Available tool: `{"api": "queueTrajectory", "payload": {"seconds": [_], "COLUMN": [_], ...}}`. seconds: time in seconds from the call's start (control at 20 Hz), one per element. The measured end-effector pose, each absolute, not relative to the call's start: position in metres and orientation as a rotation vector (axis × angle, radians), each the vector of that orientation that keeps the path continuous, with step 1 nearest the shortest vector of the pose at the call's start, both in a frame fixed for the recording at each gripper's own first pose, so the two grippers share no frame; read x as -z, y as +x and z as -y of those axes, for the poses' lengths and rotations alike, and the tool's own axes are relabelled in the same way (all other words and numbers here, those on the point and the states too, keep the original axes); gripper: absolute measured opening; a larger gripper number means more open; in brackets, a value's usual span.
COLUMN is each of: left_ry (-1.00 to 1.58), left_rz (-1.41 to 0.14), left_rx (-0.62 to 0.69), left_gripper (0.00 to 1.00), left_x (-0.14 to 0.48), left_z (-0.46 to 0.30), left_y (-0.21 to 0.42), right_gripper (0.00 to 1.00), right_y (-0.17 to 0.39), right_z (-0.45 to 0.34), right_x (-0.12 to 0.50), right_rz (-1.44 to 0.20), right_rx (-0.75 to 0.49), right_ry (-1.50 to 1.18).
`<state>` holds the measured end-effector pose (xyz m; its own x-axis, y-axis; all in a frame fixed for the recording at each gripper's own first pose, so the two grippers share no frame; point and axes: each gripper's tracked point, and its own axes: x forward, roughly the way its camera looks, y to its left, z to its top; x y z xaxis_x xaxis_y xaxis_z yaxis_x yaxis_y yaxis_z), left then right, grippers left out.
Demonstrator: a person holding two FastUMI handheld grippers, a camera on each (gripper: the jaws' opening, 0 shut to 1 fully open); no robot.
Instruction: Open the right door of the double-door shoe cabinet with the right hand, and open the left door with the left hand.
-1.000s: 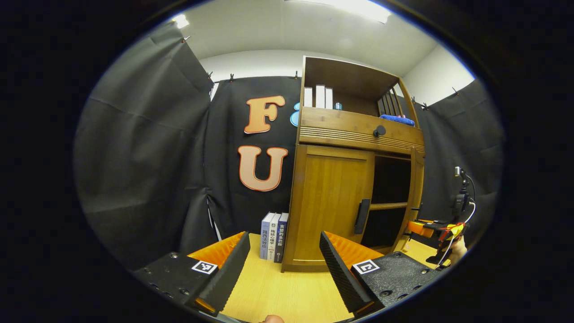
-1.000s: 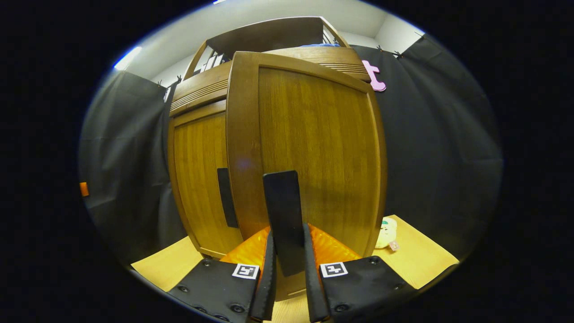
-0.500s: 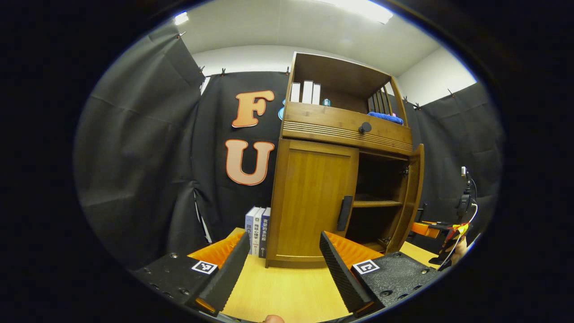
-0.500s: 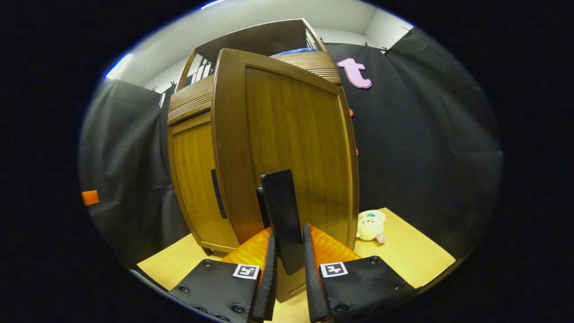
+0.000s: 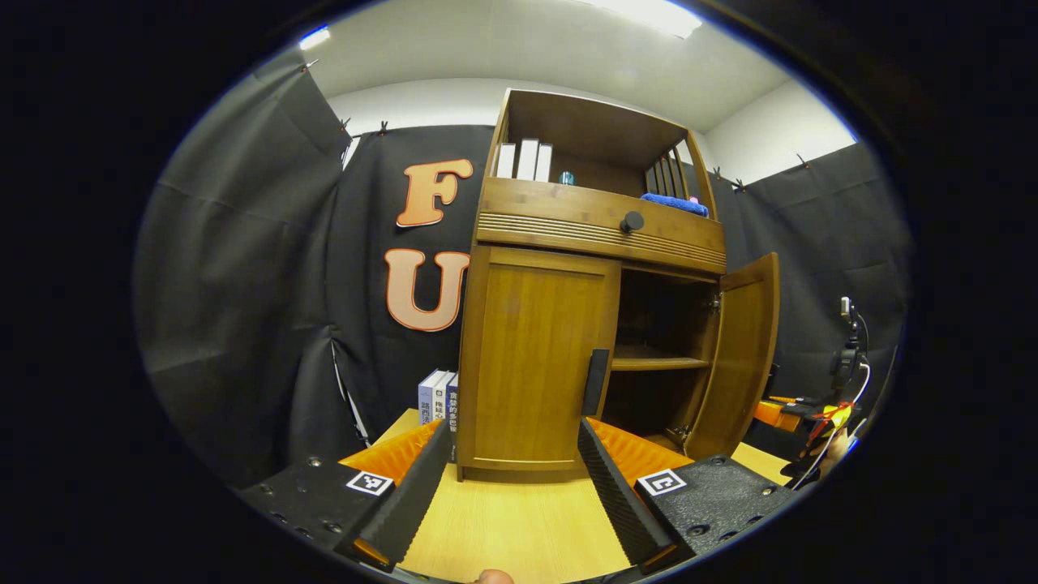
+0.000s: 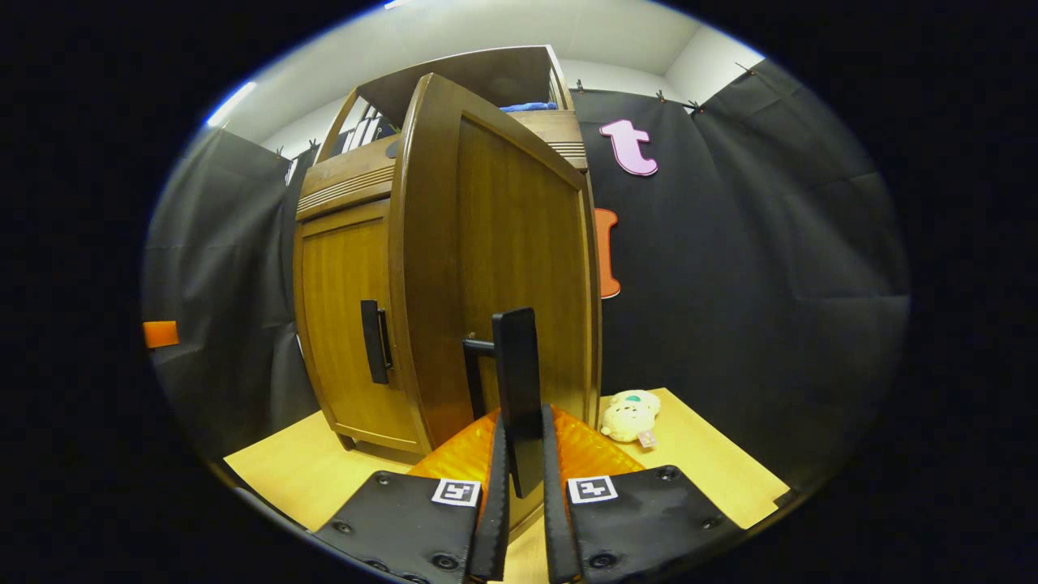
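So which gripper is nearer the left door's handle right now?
Left. The left gripper hangs open in front of the left door's handle, short of touching it. The right gripper is clamped on the right door's handle, farther off.

We could not make out the depths of the shoe cabinet [image 5: 657, 324]; the right door [image 6: 495, 268] hid them.

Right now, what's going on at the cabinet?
A person is working a wooden shoe cabinet with a gripper in each hand. The right gripper is shut on the right door handle, and the right door stands swung out, showing a shelf inside. The left door is closed, its handle untouched; the left gripper hangs open in front of it, above the table.
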<state>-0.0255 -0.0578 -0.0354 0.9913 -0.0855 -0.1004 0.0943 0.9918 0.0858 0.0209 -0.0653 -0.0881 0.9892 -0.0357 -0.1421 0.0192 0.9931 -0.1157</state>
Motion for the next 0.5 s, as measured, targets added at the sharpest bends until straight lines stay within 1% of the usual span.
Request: {"api": "queueTrajectory", "payload": {"seconds": [0.05,0.1,0.35,0.4,0.45,0.5], "left_ry": [0.088,0.086,0.09,0.097,0.104,0.108], "left_rz": [-0.098,-0.099,-0.094,-0.089,-0.084,-0.083], "left_rx": [0.093,0.094,0.109,0.107,0.104,0.102], "left_gripper": [0.95,0.95,0.95,0.92,0.95,0.95], "left_x": [0.036,0.036,0.037,0.038,0.038,0.039], "left_z": [0.062,0.065,0.085,0.087,0.09,0.092], "left_y": [-0.024,-0.022,-0.014,-0.011,-0.009,-0.006], "right_gripper": [0.26,0.2,0.19,0.19,0.19,0.19], "right_y": [0.019,0.016,0.007,0.003,0.002,0.0], "right_z": [0.073,0.079,0.099,0.101,0.103,0.108], "right_x": [0.084,0.082,0.079,0.078,0.077,0.078], "right_rz": [-0.137,-0.134,-0.131,-0.133,-0.135,-0.137], "right_rx": [0.04,0.048,0.045,0.034,0.027,0.029], "right_ry": [-0.116,-0.127,-0.152,-0.146,-0.138,-0.134]}}
